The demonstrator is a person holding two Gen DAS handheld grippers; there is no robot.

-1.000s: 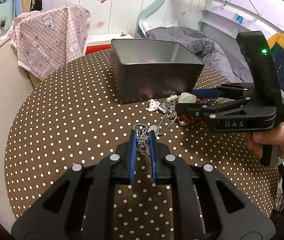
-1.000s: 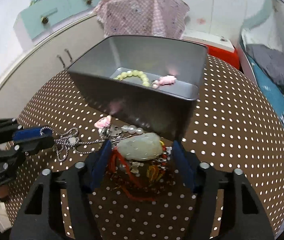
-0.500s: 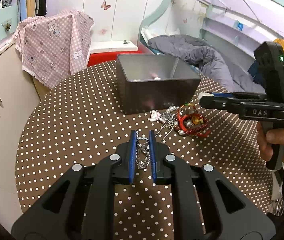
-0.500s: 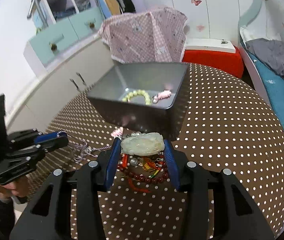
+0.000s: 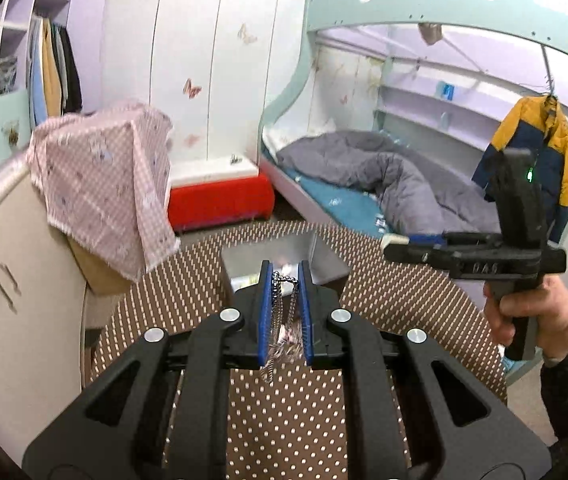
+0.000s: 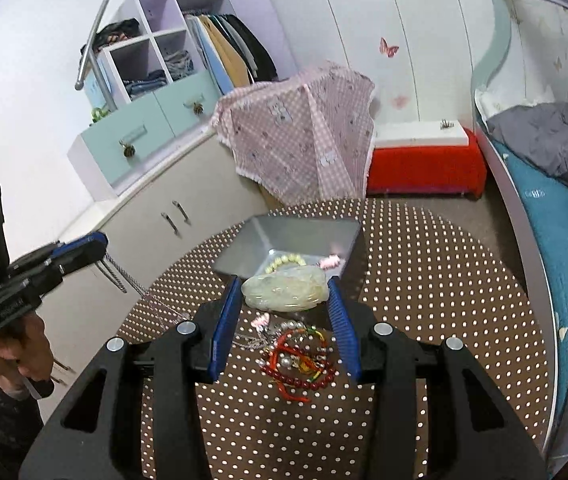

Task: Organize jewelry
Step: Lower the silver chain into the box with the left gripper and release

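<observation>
Clearly this is the carry to the metal tin [image 6: 284, 240]: the left gripper [image 5: 284, 312], nearly closed, pinches a silver chain [image 5: 282, 320] dangling in loops, while the right gripper [image 6: 284, 320], partly open, clamps a pale green jade pendant [image 6: 285, 290] trailing red beads [image 6: 303, 364] above the dotted table [image 6: 443, 300]. Next, both probably need positioning over the tin before releasing.

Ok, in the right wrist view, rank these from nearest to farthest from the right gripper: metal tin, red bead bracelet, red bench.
1. red bead bracelet, on the table beneath the right gripper.
2. metal tin, just ahead.
3. red bench, on the floor beyond the table.
</observation>
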